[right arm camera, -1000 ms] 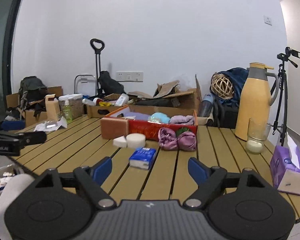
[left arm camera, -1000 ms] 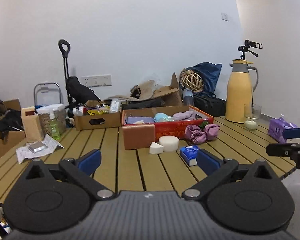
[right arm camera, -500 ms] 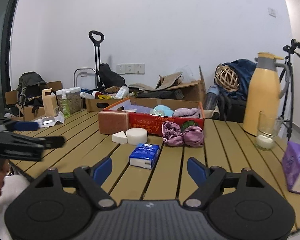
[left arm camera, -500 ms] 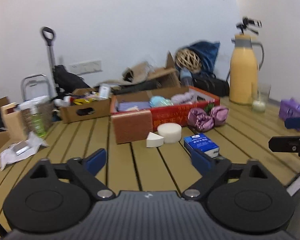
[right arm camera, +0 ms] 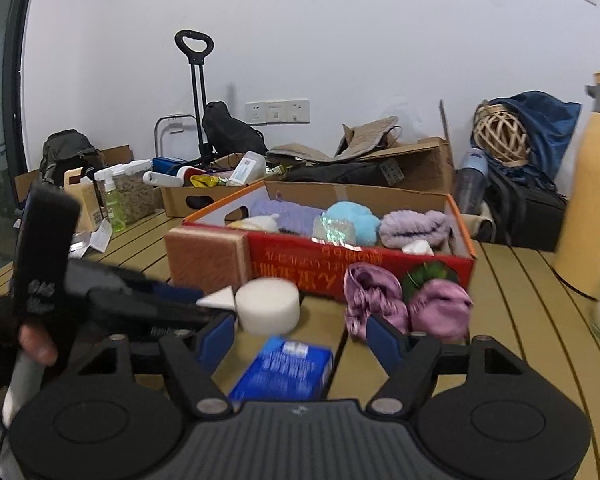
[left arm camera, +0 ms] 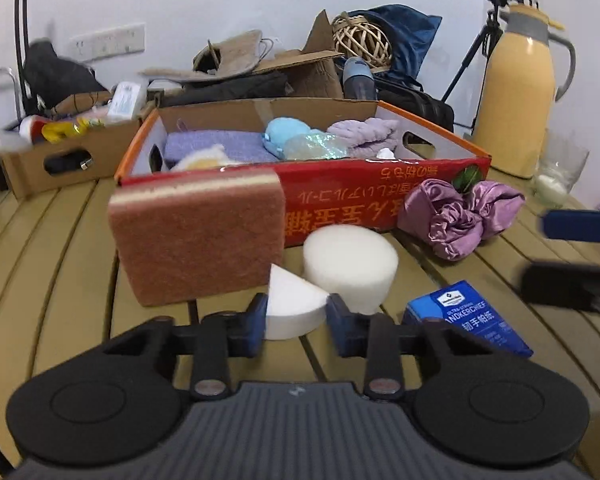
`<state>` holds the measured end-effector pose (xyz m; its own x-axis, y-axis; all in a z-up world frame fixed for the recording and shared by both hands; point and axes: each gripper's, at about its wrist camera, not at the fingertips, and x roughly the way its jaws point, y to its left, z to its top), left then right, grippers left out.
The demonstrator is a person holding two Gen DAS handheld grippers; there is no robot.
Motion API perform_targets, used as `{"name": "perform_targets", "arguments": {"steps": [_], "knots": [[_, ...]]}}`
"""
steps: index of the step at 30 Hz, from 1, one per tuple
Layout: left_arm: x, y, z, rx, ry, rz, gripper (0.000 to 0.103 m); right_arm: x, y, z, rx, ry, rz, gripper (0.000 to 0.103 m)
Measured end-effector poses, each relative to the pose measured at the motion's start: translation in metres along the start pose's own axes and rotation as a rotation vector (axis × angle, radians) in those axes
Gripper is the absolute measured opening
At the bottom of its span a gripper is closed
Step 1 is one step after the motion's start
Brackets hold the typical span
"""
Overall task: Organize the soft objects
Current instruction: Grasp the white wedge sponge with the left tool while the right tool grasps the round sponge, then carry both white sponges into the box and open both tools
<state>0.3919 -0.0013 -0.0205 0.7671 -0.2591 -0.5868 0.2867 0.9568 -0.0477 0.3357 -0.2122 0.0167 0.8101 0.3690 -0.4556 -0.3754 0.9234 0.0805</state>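
Two grippers: the left gripper (left arm camera: 296, 318), just closing, clasped one white wedge sponge (left arm camera: 292, 308); the right gripper (right arm camera: 300, 338), narrowing, stood open over one blue tissue pack (right arm camera: 284, 368).

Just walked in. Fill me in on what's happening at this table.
A person with a gripper in each hand is sorting soft things into the red cardboard box. The left gripper has just been closing around the white wedge sponge, its pads right at the sponge's sides. The right gripper is open, its jaws narrowing, above the blue tissue pack. The round white sponge and purple satin scrunchies wait on the table.
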Motion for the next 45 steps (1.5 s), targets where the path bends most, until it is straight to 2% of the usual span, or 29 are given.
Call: {"name": "perform_targets", "arguments": {"steps": [3, 7, 10, 11, 14, 18, 22, 27, 31, 34, 38, 42, 45], "knots": [[-0.017, 0.006, -0.002, -0.021, -0.032, 0.003, 0.025, 0.03, -0.002, 0.013, -0.005, 0.031, 0.031, 0.072], [-0.052, 0.007, -0.012, -0.012, -0.122, 0.057, 0.025, 0.083, 0.007, 0.024, -0.011, 0.123, 0.098, 0.072], [-0.065, 0.016, -0.016, -0.077, -0.127, 0.046, 0.025, 0.119, 0.019, 0.024, -0.015, 0.194, 0.084, 0.067], [-0.068, 0.018, -0.017, -0.087, -0.128, 0.048, 0.025, 0.128, 0.022, 0.024, -0.01, 0.215, 0.078, 0.059], [-0.076, 0.022, -0.018, -0.122, -0.138, 0.066, 0.026, 0.134, 0.025, 0.023, 0.017, 0.208, 0.077, 0.055], [-0.099, 0.019, -0.024, -0.158, -0.152, 0.08, 0.026, 0.106, 0.024, 0.026, 0.07, 0.147, 0.098, 0.053], [-0.131, 0.003, -0.032, -0.161, -0.169, 0.059, 0.026, 0.036, 0.029, 0.025, 0.024, 0.058, 0.046, 0.053], [-0.169, -0.033, -0.041, -0.125, -0.196, 0.002, 0.026, -0.064, 0.024, 0.0, 0.043, 0.003, -0.001, 0.054], [-0.182, -0.062, -0.045, -0.08, -0.213, -0.028, 0.027, -0.107, 0.013, -0.027, 0.064, 0.01, -0.049, 0.054], [-0.187, -0.073, -0.045, -0.067, -0.225, -0.045, 0.027, -0.124, 0.003, -0.039, 0.102, 0.005, -0.089, 0.054], [-0.183, -0.073, -0.03, -0.04, -0.238, -0.052, 0.027, -0.136, -0.002, -0.037, 0.11, -0.034, -0.082, 0.054], [-0.159, -0.055, 0.019, -0.027, -0.263, -0.08, 0.028, -0.118, -0.012, -0.009, 0.055, -0.064, -0.064, 0.054], [-0.11, -0.026, 0.072, -0.084, -0.188, -0.124, 0.028, -0.083, -0.025, 0.029, 0.014, -0.075, -0.052, 0.054]]}}
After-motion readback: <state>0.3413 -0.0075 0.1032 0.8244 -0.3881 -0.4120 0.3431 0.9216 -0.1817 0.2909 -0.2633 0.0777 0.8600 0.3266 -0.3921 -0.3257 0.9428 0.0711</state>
